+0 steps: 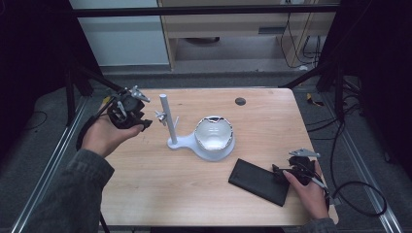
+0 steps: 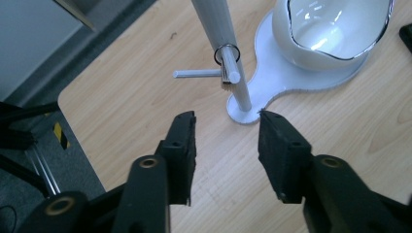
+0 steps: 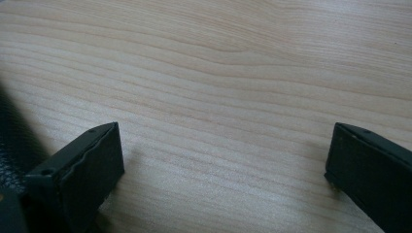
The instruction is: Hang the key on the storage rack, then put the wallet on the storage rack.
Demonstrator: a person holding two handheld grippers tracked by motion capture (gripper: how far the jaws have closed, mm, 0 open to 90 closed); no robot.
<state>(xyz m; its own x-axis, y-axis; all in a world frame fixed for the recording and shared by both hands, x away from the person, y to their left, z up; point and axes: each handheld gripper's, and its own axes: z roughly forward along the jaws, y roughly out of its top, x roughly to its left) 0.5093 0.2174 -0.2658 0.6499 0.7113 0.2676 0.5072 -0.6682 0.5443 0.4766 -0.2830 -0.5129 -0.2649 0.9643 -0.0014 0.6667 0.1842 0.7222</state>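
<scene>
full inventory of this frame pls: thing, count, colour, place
table: 1, light wood, centre of the high view
stand: 1, white upright post with side pegs on a flat white base, middle of the table
ring: 1, silvery, hung on a peg of the stand
bowl: 1, white with a dark wavy rim, on the wide end of the stand's base
case: 1, black, flat, near edge of the table, beside the right gripper
round cap: 1, dark, set in the tabletop at the far side
left gripper: 1, black, jaws apart with nothing between them, aimed at the foot of the stand
right gripper: 1, black, jaws wide apart over bare wood, next to the case
</scene>
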